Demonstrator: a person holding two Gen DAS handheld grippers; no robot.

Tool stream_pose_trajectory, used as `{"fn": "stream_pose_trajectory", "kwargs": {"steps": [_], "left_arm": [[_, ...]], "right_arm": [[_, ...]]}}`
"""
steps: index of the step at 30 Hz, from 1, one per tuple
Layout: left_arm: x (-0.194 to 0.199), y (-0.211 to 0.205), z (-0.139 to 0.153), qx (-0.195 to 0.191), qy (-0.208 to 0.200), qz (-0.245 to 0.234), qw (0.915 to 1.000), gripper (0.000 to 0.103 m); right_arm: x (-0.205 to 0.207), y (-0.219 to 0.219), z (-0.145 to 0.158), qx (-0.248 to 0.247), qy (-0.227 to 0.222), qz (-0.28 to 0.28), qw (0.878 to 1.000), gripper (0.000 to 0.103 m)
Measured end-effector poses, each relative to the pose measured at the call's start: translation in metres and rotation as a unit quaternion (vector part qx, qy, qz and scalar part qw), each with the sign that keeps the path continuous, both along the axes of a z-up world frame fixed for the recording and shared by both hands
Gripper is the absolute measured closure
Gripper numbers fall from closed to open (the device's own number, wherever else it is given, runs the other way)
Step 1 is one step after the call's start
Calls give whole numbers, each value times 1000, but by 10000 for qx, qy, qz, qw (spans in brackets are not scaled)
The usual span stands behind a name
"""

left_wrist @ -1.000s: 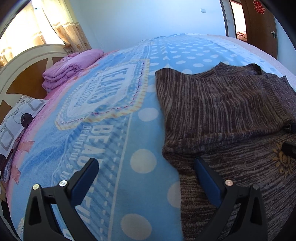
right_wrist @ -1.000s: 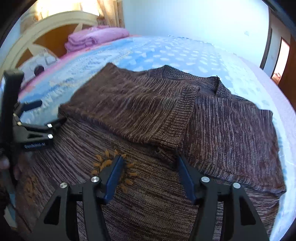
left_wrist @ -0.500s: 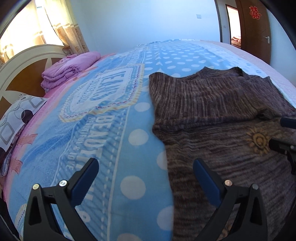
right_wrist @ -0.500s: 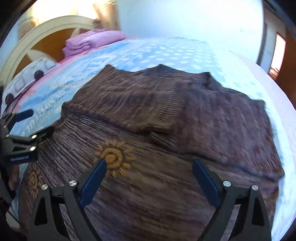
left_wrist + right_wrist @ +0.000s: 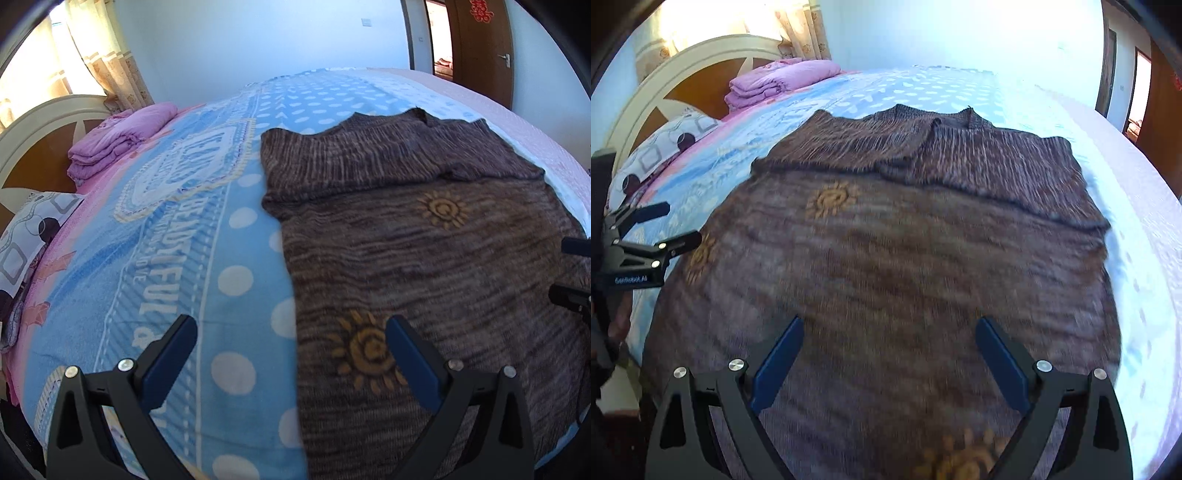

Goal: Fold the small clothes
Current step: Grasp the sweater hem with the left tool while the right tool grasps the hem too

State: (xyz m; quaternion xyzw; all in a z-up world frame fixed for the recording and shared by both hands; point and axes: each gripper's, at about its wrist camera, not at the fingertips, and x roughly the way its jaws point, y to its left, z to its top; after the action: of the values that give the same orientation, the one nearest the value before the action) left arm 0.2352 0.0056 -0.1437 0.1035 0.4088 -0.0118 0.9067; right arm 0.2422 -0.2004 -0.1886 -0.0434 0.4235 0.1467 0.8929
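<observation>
A brown knit sweater [image 5: 424, 258] with yellow sun motifs lies flat on the bed, both sleeves folded across its chest. My left gripper [image 5: 291, 332] is open and empty, hovering over the sweater's left edge near a sun motif [image 5: 365, 350]. My right gripper [image 5: 888, 325] is open too, held above the sweater [image 5: 905, 240] over its lower body, with nothing between its fingers. The left gripper [image 5: 683, 221] also shows at the left edge of the right wrist view. The right gripper [image 5: 559, 269] peeks in at the right edge of the left wrist view.
The bed carries a blue polka-dot blanket [image 5: 229, 258]. A folded pink quilt [image 5: 122, 144] and a patterned pillow [image 5: 29, 229] lie by the round headboard [image 5: 665, 85]. A brown door [image 5: 480, 48] stands beyond the bed's far side.
Both grippers drew back from the folded sleeves toward the sweater's lower body, which now fills more of both views. The right jaws widened.
</observation>
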Motion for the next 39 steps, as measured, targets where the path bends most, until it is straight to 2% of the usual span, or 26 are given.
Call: {"fn": "stream_pose_trajectory", "kwargs": {"steps": [12, 18, 23, 27, 30, 33, 35, 39], "left_arm": [[-51, -10, 7, 132, -150, -295, 9994, 0], [-88, -11, 4, 84, 56, -491, 9987, 0], [-118, -5, -5, 70, 255, -560, 9981, 1], [-131, 2, -11, -144, 458, -554, 9973, 7], [-135, 8, -16, -356, 614, -506, 9962, 17], [-138, 12, -24, -703, 918, -491, 9921, 32], [-138, 13, -32, -909, 1177, -500, 9876, 48], [-140, 16, -38, -1118, 1337, -414, 9838, 49]], "right_arm": [[-57, -13, 3, -145, -21, -69, 9999, 9], [-88, -13, -3, 3, 62, -96, 9999, 9], [-116, -9, 4, -138, -151, -3, 9998, 9], [-127, -12, 7, -148, -247, -48, 9996, 9], [-132, -15, 5, -139, -236, -98, 9996, 9], [-137, -17, 5, -114, -273, -139, 9995, 9], [-141, -19, 5, -87, -309, -149, 9994, 9], [-143, -22, 7, -77, -384, -175, 9991, 9]]}}
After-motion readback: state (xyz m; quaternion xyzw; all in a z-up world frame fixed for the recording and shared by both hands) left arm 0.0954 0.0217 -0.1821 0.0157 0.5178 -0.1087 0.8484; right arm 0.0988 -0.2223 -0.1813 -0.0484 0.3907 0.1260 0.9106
